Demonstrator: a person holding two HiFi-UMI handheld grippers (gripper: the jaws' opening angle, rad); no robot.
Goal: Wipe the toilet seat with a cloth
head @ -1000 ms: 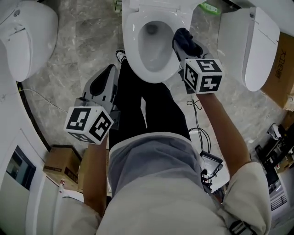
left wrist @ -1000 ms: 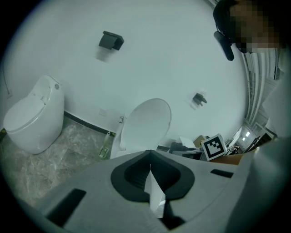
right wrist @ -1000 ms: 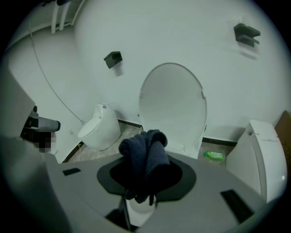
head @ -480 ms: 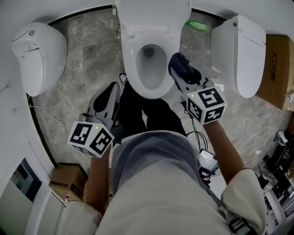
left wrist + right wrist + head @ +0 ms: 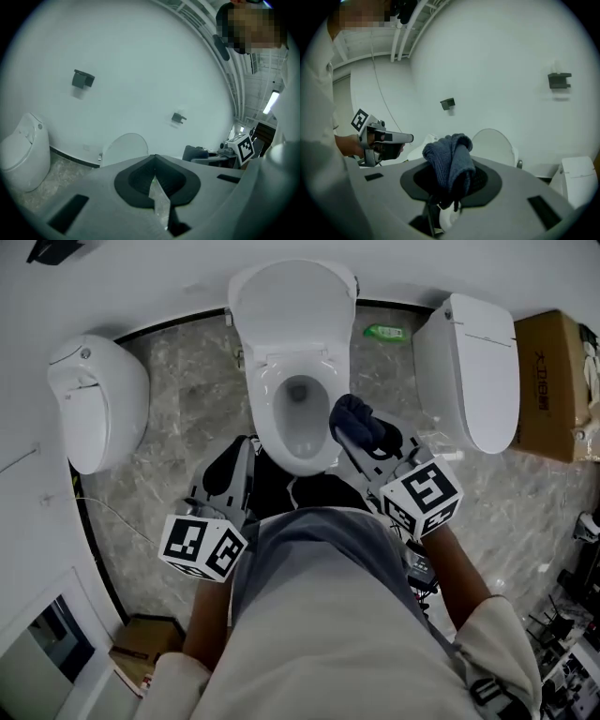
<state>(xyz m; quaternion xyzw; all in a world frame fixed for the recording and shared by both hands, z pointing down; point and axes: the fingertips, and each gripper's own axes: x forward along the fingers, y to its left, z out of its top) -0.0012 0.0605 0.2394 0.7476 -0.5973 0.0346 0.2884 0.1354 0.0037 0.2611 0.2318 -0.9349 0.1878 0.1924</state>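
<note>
The white toilet seat (image 5: 274, 432) is down, with its lid (image 5: 292, 298) raised against the wall. My right gripper (image 5: 349, 430) is shut on a dark blue cloth (image 5: 359, 420), which overlaps the seat's right front rim in the head view; contact is not visible. In the right gripper view the bunched cloth (image 5: 449, 161) stands up between the jaws of the right gripper (image 5: 449, 185), and the lid (image 5: 496, 146) lies beyond it. My left gripper (image 5: 240, 461) hangs at the bowl's front left, apart from the seat. In its own view the left gripper (image 5: 154, 160) is shut and holds nothing.
A white fixture (image 5: 98, 413) stands to the left of the toilet and another (image 5: 469, 367) to the right, on a marble floor (image 5: 187, 381). A cardboard box (image 5: 553, 381) sits at far right, another (image 5: 141, 652) at lower left. A green packet (image 5: 384, 332) lies by the wall. Cables trail near my legs.
The head view has pulled back, so the toilet and its raised lid show whole. The right gripper with the cloth stays by the seat's right rim. The left gripper remains shut at front left.
</note>
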